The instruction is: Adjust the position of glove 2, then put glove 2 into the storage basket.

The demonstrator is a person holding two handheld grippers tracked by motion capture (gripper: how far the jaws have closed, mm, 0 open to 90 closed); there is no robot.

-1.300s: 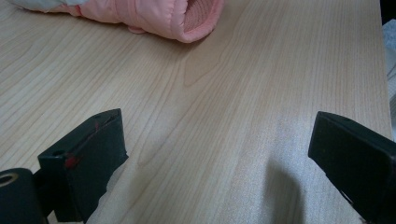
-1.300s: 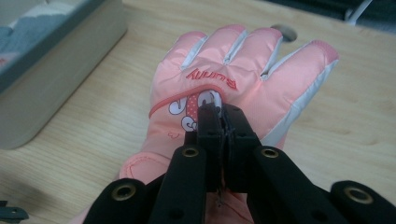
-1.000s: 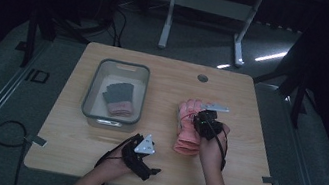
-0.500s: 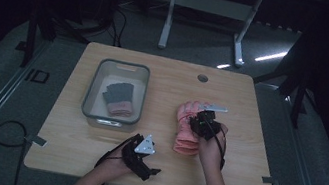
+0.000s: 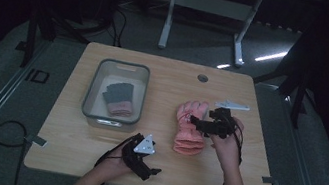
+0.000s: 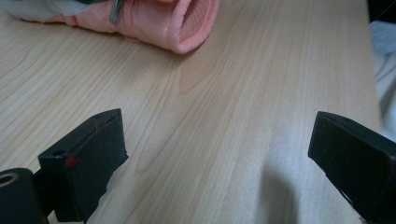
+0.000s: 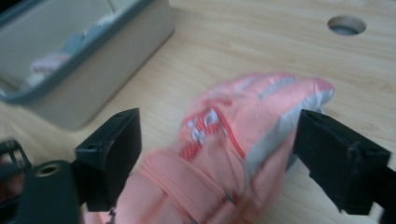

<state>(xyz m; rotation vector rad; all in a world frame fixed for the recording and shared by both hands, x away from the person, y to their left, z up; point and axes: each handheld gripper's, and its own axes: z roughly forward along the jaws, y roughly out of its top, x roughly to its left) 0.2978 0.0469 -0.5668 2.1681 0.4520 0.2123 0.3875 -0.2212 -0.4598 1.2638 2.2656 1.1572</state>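
Observation:
A pink winter glove [image 5: 190, 127] lies flat on the wooden table [image 5: 168, 85], right of centre, with its fingers pointing away from the person. My right gripper [image 5: 198, 122] hovers at the glove's right side. Its jaws have just been opening and now stand wide. In the right gripper view the glove [image 7: 224, 135] lies beneath and between the jaws of this gripper [image 7: 219, 140], and neither pad presses on it. My left gripper [image 5: 151, 171] rests near the table's front edge. It stands open [image 6: 219, 140] over bare wood, and the glove's cuff [image 6: 177, 23] lies beyond it.
A grey bin [image 5: 92, 88] stands on the left half of the table and holds a grey and pink glove [image 5: 118, 97]. A round hole [image 5: 202, 78] is cut in the table's far side. Dark floor and a metal frame lie beyond the table.
My right gripper was shut on the pink glove; it has opened, let the glove go and drawn back a little. The left gripper has stayed still.

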